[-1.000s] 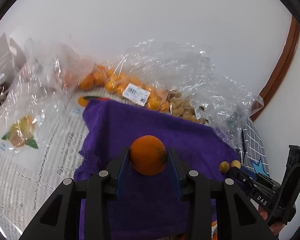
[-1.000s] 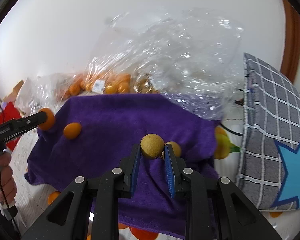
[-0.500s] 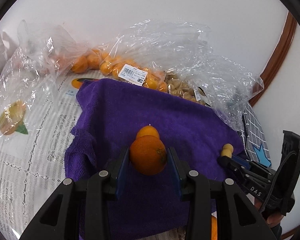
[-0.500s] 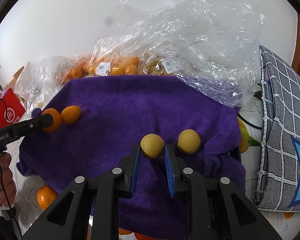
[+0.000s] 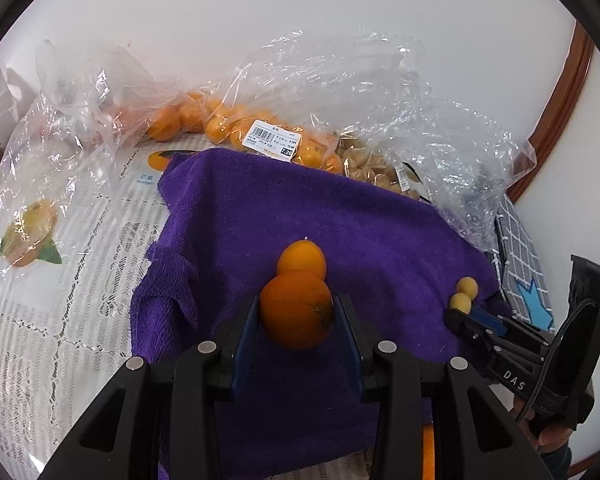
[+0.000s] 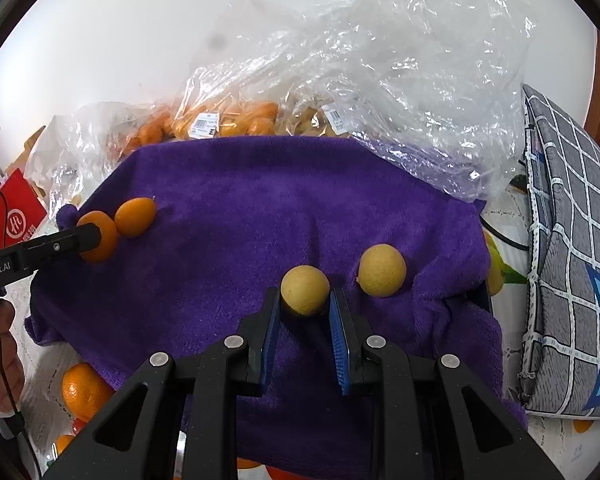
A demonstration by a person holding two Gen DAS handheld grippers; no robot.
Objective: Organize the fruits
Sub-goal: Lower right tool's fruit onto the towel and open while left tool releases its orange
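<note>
On the towel [image 6: 260, 208], two oranges [image 6: 134, 216] lie at nine o'clock; two round fruits [image 6: 382, 270] at four; bags [image 6: 236, 120] behind at twelve.

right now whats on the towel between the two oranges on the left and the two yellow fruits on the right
Nothing: in the right wrist view, only bare purple towel lies between the oranges and the yellow fruits.

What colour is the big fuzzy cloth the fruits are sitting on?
The cloth is purple all over, with no pattern. It shows best in the right wrist view.
</note>
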